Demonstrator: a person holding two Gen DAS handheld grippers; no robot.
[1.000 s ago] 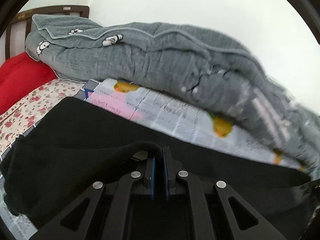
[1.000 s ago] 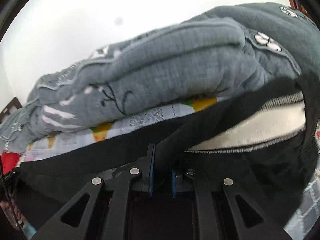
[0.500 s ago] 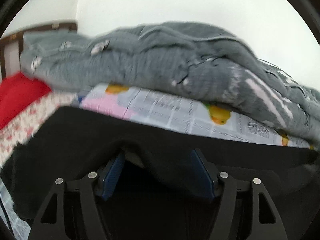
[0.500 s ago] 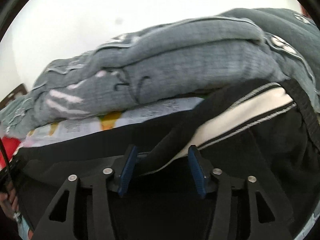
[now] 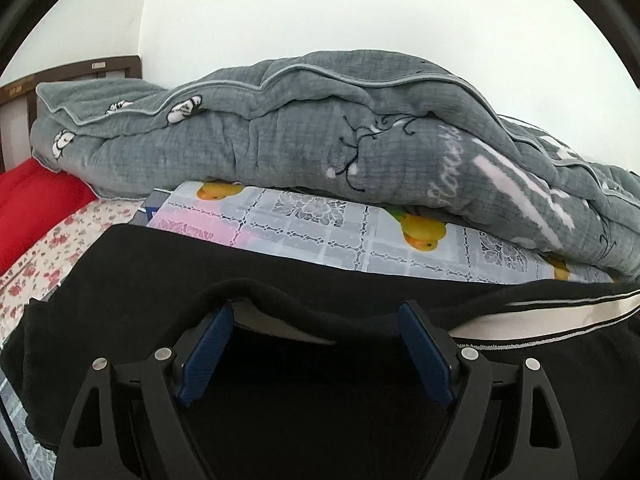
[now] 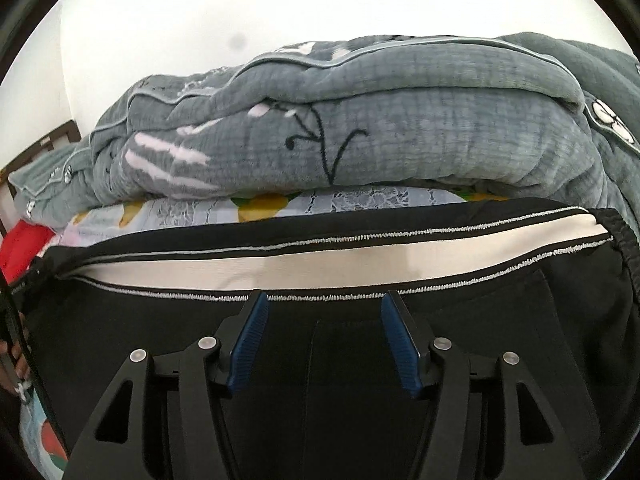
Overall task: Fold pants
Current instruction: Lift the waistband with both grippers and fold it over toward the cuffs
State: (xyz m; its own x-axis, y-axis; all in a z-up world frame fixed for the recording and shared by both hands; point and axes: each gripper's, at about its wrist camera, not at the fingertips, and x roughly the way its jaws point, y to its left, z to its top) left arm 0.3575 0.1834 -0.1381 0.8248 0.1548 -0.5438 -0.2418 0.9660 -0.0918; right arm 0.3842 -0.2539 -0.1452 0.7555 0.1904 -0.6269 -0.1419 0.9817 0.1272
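Grey quilted blanket [image 5: 304, 136] is piled behind, on a printed bed sheet [image 5: 360, 236]. Black pants [image 6: 520, 320] with a white side stripe [image 6: 340, 264] lie flat across this sheet, one fold seemingly done. The left gripper [image 5: 316, 354] and right gripper [image 6: 324, 344] hover over the cloth with fingers wide apart, holding nothing. One second ago both were clamped on the fabric. Next, I think, they must find a new edge to pinch.

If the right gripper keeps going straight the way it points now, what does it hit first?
Probably the black pants: the open right gripper points at their white side stripe, lying right at its fingertips. Beyond that comes the grey quilt. Depth is unclear in this fisheye view.
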